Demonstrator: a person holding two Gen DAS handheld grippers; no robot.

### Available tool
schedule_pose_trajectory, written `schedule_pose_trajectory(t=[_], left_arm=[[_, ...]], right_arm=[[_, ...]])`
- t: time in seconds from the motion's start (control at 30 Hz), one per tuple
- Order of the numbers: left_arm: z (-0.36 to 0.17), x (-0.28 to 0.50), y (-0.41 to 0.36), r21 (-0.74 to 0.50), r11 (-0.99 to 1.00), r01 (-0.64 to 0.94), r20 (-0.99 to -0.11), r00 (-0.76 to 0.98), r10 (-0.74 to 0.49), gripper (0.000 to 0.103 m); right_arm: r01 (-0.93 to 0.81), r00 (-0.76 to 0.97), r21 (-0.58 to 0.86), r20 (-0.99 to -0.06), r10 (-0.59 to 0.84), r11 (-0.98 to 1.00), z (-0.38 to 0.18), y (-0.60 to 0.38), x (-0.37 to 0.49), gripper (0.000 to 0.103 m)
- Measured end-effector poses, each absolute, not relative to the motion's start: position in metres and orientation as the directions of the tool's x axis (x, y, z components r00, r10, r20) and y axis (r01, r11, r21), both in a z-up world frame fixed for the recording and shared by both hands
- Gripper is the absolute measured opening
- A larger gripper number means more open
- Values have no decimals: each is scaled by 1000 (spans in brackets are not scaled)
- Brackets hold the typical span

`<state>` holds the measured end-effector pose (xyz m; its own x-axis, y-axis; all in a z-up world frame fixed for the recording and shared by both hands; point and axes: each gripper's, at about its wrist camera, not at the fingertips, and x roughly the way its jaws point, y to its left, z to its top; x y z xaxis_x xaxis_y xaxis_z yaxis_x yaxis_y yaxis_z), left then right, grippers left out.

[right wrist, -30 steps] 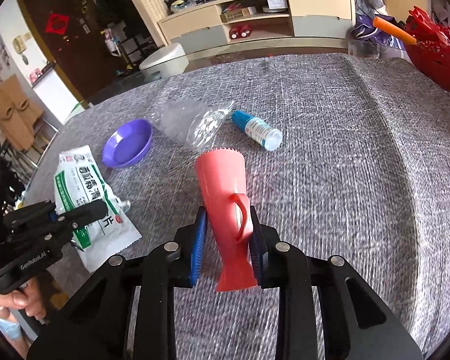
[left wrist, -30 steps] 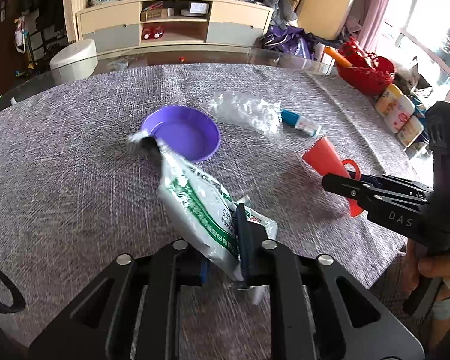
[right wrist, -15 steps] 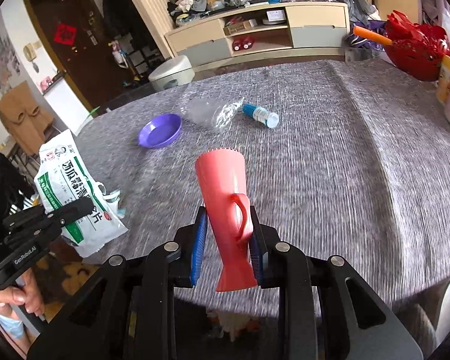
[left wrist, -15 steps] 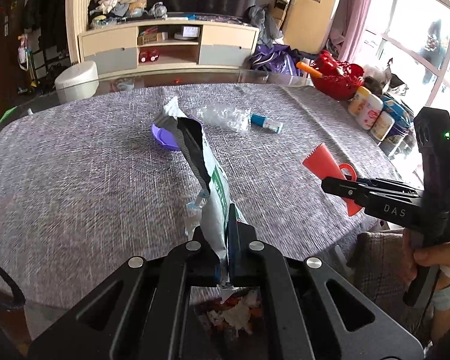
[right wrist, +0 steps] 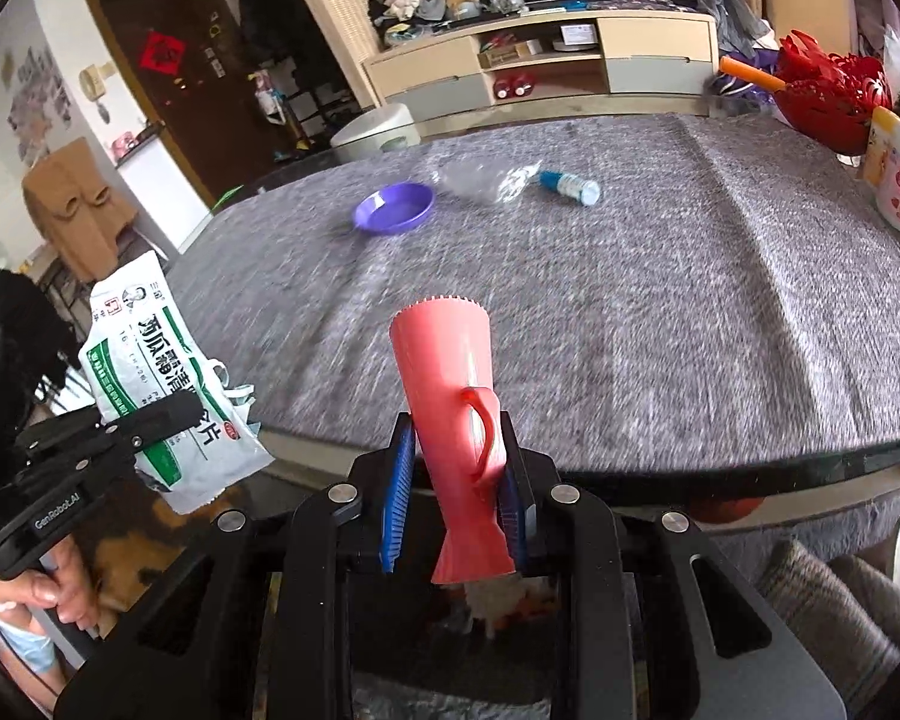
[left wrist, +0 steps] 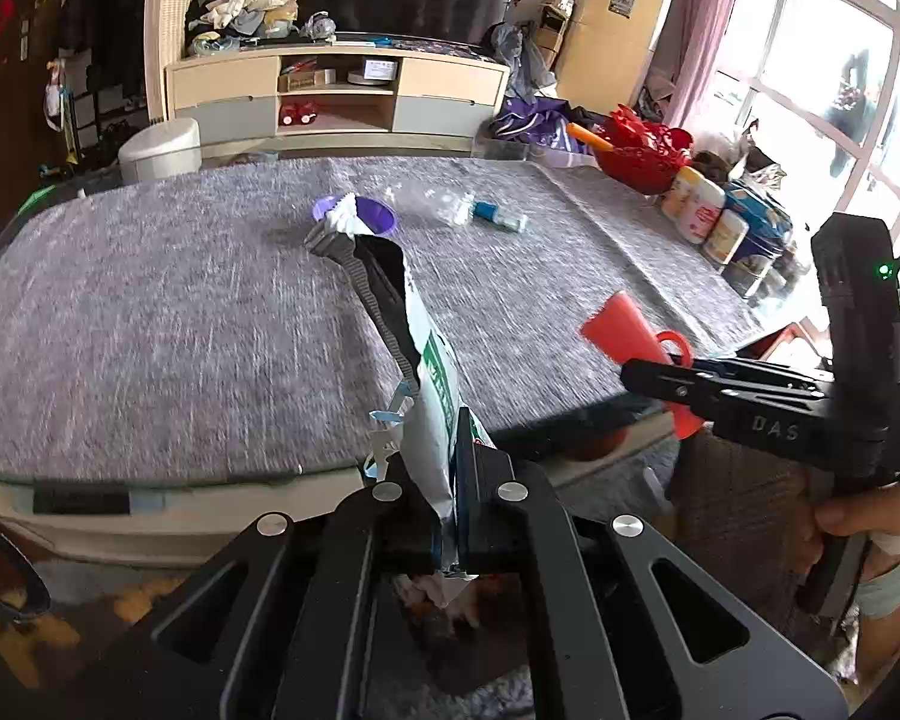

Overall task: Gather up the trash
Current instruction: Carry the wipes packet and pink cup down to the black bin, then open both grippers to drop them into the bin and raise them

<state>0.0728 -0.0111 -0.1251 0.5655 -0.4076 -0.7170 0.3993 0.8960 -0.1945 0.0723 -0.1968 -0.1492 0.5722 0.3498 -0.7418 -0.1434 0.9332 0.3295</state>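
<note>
My left gripper (left wrist: 444,480) is shut on a white and green packet (left wrist: 432,384), held upright off the table's near edge; the packet also shows in the right wrist view (right wrist: 168,384). My right gripper (right wrist: 456,480) is shut on a red plastic cup (right wrist: 450,384) with a handle, also held off the near edge; the cup shows in the left wrist view (left wrist: 630,336). Below both grippers I see crumpled trash (left wrist: 444,594) in a dark bin. On the grey table (right wrist: 630,300) lie a clear plastic bag (right wrist: 486,180) and a small blue and white bottle (right wrist: 570,185).
A purple bowl (right wrist: 396,211) sits on the table near the bag. A red basket (right wrist: 828,90) and several bottles (right wrist: 897,174) stand at the table's right side. A TV cabinet (left wrist: 336,96) lies beyond the table.
Both grippers have pulled back from the table and risen, carrying the packet and the red cup past the near edge. The packet now hangs upright over the bin.
</note>
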Motion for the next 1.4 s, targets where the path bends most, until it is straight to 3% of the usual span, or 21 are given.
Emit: schedule_pose_trajectory(t=[0.3,0.63,0.9,1.17,1.23,1.4], left_arm=[[-157,40,-18,-271,865,422,-757,462,-463,2],[-229,25,-36,-363,841,401,-831,269,-487,2],[-265,32,-41,-349,856,382,-875,194,-444,2],[-269,37,-44,-336,864,375,-883,195,-428,4],[-268,38,-42,-327,870,370,-885,202,-419,7],[-266,39,-39,-308,878,365,-889,218,-403,31]], right_arm=[[-139,528,325,-775,348,935,-171,-183,36,27],[-93,411,302,-856,313,949,-229,-176,17,27],[-61,346,307,-886,308,950,-264,-180,19,27],[-67,331,317,-888,321,946,-268,-177,23,29],[-60,330,317,-889,319,947,-269,-178,25,29],[-35,334,323,-888,316,946,-270,-183,28,29]])
